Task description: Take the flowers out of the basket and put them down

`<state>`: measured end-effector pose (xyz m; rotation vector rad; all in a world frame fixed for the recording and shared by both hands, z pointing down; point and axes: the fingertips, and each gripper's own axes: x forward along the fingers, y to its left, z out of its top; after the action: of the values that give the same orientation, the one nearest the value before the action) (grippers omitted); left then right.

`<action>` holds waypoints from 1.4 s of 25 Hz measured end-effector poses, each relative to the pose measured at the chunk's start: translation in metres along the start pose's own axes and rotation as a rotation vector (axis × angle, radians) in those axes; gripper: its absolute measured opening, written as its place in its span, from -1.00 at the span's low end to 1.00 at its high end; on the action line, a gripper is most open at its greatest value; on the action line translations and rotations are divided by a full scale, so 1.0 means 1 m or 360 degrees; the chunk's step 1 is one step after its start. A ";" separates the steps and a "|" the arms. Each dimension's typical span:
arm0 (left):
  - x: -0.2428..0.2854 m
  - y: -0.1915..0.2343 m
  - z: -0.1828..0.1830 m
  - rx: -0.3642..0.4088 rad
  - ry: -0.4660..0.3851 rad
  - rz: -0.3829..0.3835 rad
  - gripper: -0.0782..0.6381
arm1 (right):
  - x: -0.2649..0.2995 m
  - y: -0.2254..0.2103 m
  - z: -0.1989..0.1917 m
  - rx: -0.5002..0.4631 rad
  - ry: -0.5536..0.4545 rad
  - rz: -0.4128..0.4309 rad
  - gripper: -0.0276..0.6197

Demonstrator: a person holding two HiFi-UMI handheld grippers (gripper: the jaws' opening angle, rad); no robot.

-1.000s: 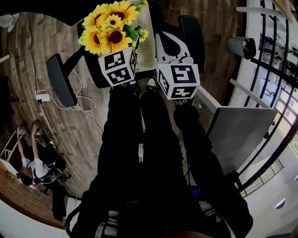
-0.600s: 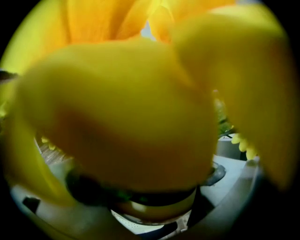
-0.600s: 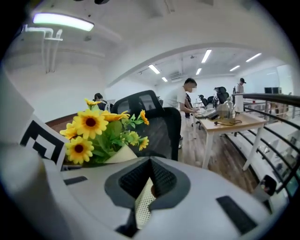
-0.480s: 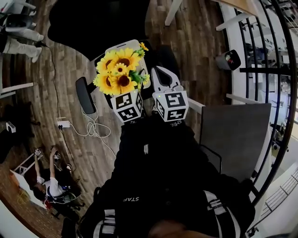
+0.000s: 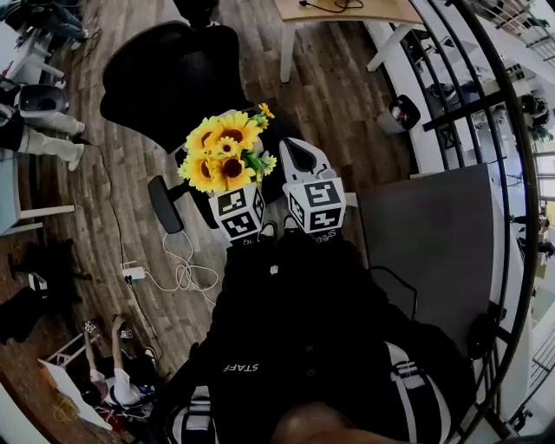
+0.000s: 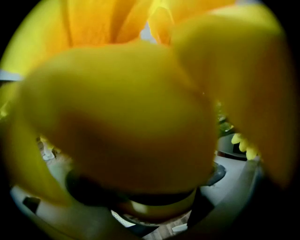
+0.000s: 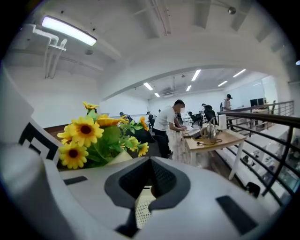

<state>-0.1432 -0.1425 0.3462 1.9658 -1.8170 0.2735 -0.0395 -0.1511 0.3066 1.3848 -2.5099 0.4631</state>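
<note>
A bunch of yellow sunflowers (image 5: 224,156) with green leaves stands up out of my left gripper (image 5: 232,195), which is shut on the stems; the blooms hide its jaws. In the left gripper view, blurred yellow petals (image 6: 131,117) fill almost the whole picture. My right gripper (image 5: 299,158) is held just to the right of the flowers, with its white jaws shut and nothing between them. In the right gripper view the shut jaws (image 7: 150,161) point forward, and the sunflowers (image 7: 89,140) sit close on their left. No basket is in view.
I stand on a wood floor. A black office chair (image 5: 169,82) is ahead, with a wooden desk (image 5: 347,10) beyond it. A grey panel (image 5: 425,243) and a black railing (image 5: 486,130) are at my right. Cables (image 5: 178,273) lie at my left. A person (image 7: 166,124) stands by a desk.
The head view has swung and taken in more floor ahead, so the black chair now shows further off. Both grippers stay side by side and the flowers remain in the left one.
</note>
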 end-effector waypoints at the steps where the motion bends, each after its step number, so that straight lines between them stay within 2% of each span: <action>1: -0.004 -0.006 0.005 0.0017 -0.0017 -0.0035 0.70 | -0.007 0.000 0.005 -0.0002 -0.0021 -0.0027 -0.87; 7: -0.013 -0.035 0.027 0.0116 -0.0066 -0.0234 0.70 | -0.039 -0.008 0.025 0.0015 -0.0110 -0.0208 -0.87; 14: -0.018 -0.055 0.022 0.0209 0.0007 -0.0432 0.70 | -0.068 -0.015 0.024 0.0082 -0.0166 -0.0436 -0.87; 23: -0.018 -0.125 0.019 0.0388 0.0076 -0.0776 0.70 | -0.120 -0.048 0.021 0.0172 -0.0233 -0.0775 -0.87; 35: -0.040 -0.302 -0.046 0.0629 0.0252 -0.1266 0.70 | -0.267 -0.147 -0.026 0.0357 -0.0262 -0.1287 -0.87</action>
<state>0.1559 -0.0763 0.3128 2.6634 -0.8100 0.5256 0.2264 -0.0079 0.2597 2.4150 -1.7891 0.4667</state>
